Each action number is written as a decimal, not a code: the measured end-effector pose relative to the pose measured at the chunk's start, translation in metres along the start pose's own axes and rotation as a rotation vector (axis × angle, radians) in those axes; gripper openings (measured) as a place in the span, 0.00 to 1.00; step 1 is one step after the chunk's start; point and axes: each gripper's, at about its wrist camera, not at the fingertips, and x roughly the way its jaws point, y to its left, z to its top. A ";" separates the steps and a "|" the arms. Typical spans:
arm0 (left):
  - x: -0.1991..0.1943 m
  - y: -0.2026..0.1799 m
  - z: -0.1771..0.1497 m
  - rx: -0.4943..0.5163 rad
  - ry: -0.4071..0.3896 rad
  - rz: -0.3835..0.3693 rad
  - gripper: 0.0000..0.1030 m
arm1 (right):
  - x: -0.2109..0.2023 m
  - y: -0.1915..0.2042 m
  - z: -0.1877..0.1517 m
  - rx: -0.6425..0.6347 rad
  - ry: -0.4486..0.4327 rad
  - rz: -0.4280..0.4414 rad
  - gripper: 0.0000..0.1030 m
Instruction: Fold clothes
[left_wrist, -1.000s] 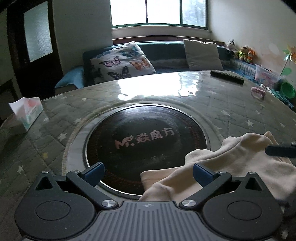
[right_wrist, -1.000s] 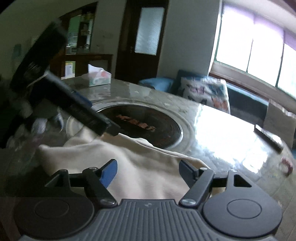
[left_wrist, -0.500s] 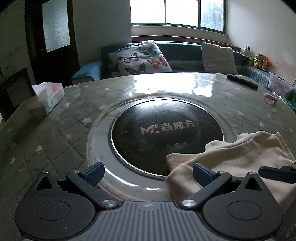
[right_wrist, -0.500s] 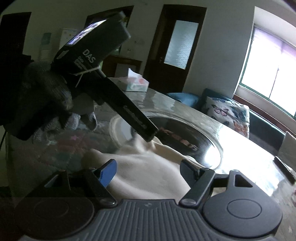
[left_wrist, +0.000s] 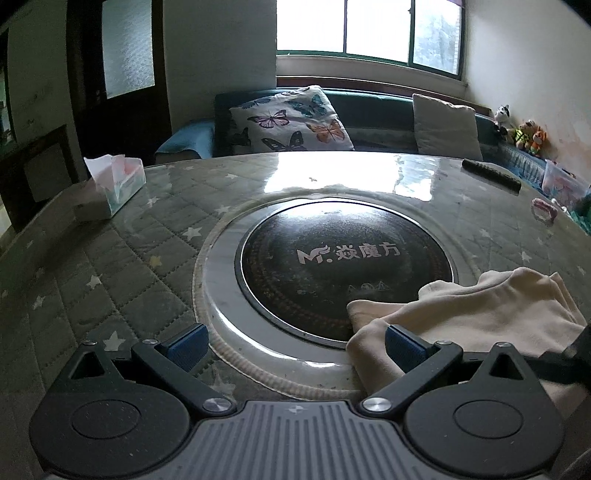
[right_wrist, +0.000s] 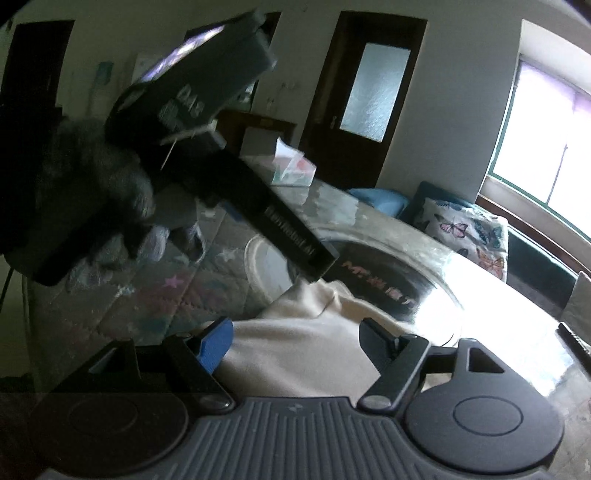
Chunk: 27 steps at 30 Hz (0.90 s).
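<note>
Both tongs are held with jaws spread wide and nothing pinched between them. From the left wrist view, the left gripper (left_wrist: 295, 341) is seen poised over the pale ring around the dark round hotplate (left_wrist: 345, 271) set into the table (left_wrist: 122, 266), its blue-tipped fingers (left_wrist: 186, 341) well apart; one fingertip is just at the near edge of the cream garment (left_wrist: 480, 317), but no cloth is clamped. The garment is spread in a loose, rumpled heap on the table, partly lapping onto the hotplate's near right rim. At the far right edge of that view a dark part of the other tool is glimpsed over the cloth.

From the right wrist view, the right gripper (right_wrist: 295, 343) is seen low over the same cream garment (right_wrist: 295, 350), which fills the gap between its open fingers (right_wrist: 216, 341) without being squeezed. Up and to the left, the left tool's dark body is held in a gloved hand (right_wrist: 99, 192), its long finger pointing down toward the garment's far edge, tip just above the cloth; contact cannot be told.

A tissue box (left_wrist: 110, 184) is noted far left on the quilted star-patterned table cover, a butterfly cushion (left_wrist: 291, 120) on the bench beyond
</note>
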 end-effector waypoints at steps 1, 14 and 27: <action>0.000 0.000 0.000 -0.005 0.001 0.001 1.00 | 0.002 0.001 -0.001 0.000 0.007 0.004 0.75; -0.002 0.006 -0.002 -0.064 0.019 0.008 1.00 | -0.024 -0.002 0.007 -0.052 -0.003 0.135 0.68; -0.008 0.009 -0.005 -0.243 0.082 -0.131 1.00 | -0.010 0.005 0.006 -0.080 0.043 0.154 0.12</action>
